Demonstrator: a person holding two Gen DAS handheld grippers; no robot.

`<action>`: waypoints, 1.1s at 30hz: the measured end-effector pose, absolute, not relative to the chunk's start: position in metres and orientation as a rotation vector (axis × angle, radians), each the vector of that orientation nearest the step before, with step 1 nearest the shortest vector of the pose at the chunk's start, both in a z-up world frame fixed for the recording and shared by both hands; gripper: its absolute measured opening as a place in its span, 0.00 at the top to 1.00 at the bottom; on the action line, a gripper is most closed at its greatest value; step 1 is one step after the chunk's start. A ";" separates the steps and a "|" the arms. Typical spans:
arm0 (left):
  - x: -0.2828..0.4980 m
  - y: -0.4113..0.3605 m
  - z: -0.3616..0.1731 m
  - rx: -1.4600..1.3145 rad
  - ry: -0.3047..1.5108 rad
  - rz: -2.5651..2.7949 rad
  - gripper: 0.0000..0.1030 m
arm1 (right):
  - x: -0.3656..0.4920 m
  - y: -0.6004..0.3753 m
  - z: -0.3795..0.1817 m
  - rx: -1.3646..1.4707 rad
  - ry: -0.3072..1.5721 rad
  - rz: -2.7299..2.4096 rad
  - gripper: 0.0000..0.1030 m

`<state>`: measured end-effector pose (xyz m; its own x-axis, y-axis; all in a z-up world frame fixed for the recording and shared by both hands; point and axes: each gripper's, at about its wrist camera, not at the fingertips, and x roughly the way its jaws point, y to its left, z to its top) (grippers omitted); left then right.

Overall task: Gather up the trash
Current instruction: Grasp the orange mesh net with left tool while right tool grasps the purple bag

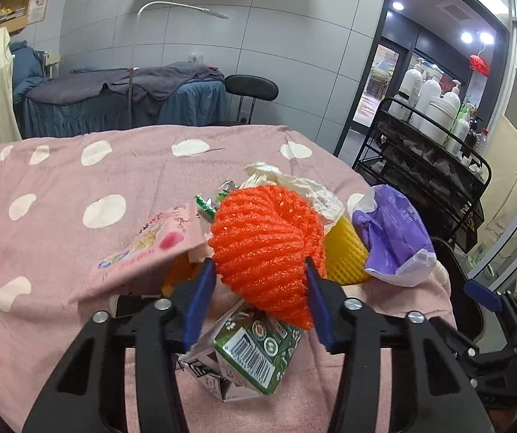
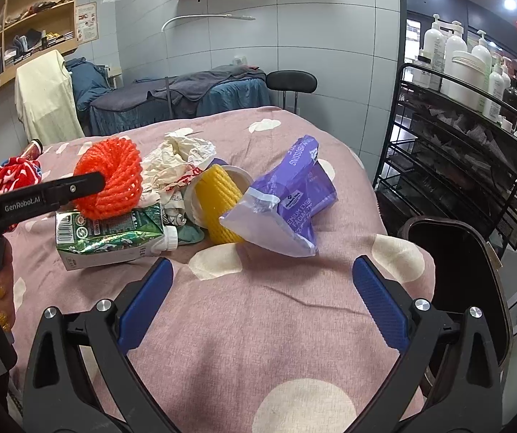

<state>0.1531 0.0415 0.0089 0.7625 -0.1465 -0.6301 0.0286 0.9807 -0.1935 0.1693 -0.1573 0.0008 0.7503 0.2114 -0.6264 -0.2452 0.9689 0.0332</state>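
Left gripper (image 1: 260, 270) clamped on crumpled orange foam fruit net (image 1: 265, 241); right gripper (image 2: 262, 288) spread wide, empty. Lift clear, swing gently toward dark bin (image 2: 453, 252).

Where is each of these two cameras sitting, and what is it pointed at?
Left wrist: sits on the left gripper, looking along its blue fingers, shut on the orange foam net.
Right wrist: sits on the right gripper, open over the pink spotted cover; the person's left hand shows.
Both share the orange foam net, green carton and purple bag.
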 end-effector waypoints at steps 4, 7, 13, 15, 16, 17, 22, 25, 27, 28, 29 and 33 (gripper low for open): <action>0.152 0.041 0.008 -0.181 0.697 -0.099 0.79 | 0.180 -0.157 0.002 -0.043 0.686 0.241 0.04; 0.147 0.043 0.013 -0.185 0.670 -0.102 0.81 | 0.192 -0.155 0.005 -0.039 0.692 0.235 0.04; 0.133 0.045 0.022 -0.196 0.618 -0.114 0.83 | 0.218 -0.152 0.010 0.007 0.710 0.205 0.04; 0.127 0.044 0.025 -0.188 0.596 -0.106 0.83 | 0.227 -0.153 0.011 0.034 0.714 0.194 0.04; 0.124 0.043 0.026 -0.185 0.586 -0.105 0.83 | 0.229 -0.152 0.009 0.040 0.718 0.187 0.05; 0.122 0.042 0.027 -0.184 0.578 -0.108 0.83 | 0.233 -0.152 0.008 0.046 0.726 0.180 0.07; 0.112 0.033 0.028 -0.185 0.568 -0.144 0.83 | 0.243 -0.158 -0.006 0.088 0.771 0.156 0.36; 0.108 0.029 0.025 -0.192 0.570 -0.166 0.83 | 0.241 -0.165 -0.013 0.111 0.786 0.160 0.58; 0.106 0.025 0.023 -0.189 0.572 -0.175 0.83 | 0.238 -0.169 -0.016 0.115 0.787 0.161 0.69; 0.104 0.024 0.022 -0.189 0.574 -0.181 0.83 | 0.236 -0.170 -0.016 0.114 0.783 0.160 0.71; 0.104 0.021 0.020 -0.190 0.578 -0.190 0.83 | 0.232 -0.171 -0.017 0.112 0.776 0.160 0.75; 0.102 0.012 0.016 -0.189 0.592 -0.215 0.83 | 0.218 -0.176 -0.015 0.098 0.746 0.172 0.81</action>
<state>0.1020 0.0117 0.0161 0.8086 -0.2537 -0.5308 0.1461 0.9605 -0.2367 0.2179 -0.1757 -0.0148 0.7215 0.1903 -0.6658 -0.1207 0.9813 0.1496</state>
